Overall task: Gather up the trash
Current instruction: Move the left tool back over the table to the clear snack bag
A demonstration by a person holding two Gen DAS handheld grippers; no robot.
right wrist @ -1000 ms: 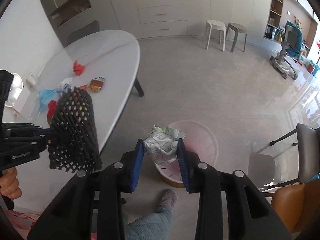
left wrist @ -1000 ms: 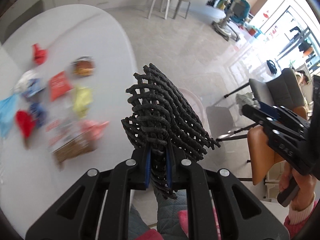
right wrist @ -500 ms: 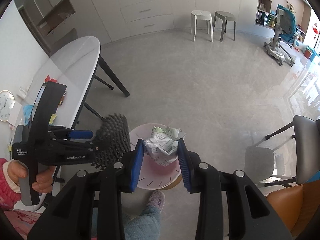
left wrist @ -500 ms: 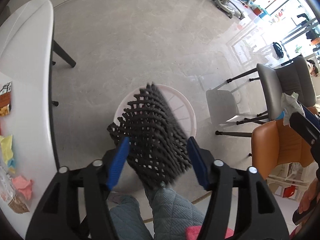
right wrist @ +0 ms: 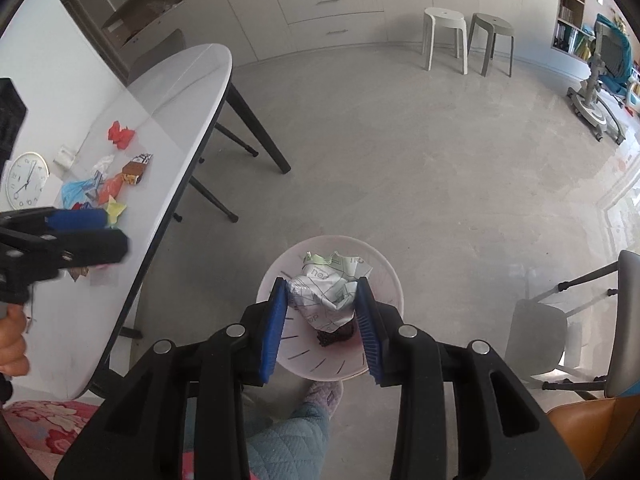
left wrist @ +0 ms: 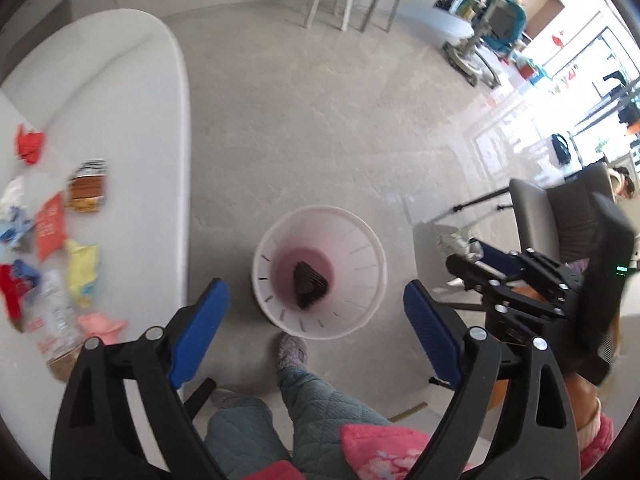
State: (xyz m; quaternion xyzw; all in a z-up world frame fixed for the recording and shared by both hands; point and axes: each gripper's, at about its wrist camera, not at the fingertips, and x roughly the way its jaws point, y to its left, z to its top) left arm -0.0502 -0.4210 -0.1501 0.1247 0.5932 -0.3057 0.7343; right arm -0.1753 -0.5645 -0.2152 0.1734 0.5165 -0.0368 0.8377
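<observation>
The right claw (right wrist: 322, 320) is clamped on a crumpled paper wad (right wrist: 326, 294) directly over the pink bin (right wrist: 394, 280), so the step in hand is likely the drop: let go only while the wad hangs inside the rim, above the black mesh (right wrist: 334, 336) lying at the bottom. The left claw (left wrist: 316, 314) is opening with nothing between its jaws, the bin below it; more trash (left wrist: 82, 266) waits on the table (left wrist: 132, 92) to its left.

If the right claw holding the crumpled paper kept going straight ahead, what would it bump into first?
Most likely the pink bin. The right claw, shut on the crumpled paper, points down into its mouth, where a dark mesh scrap lies at the bottom. How far below is hard to judge.
</observation>
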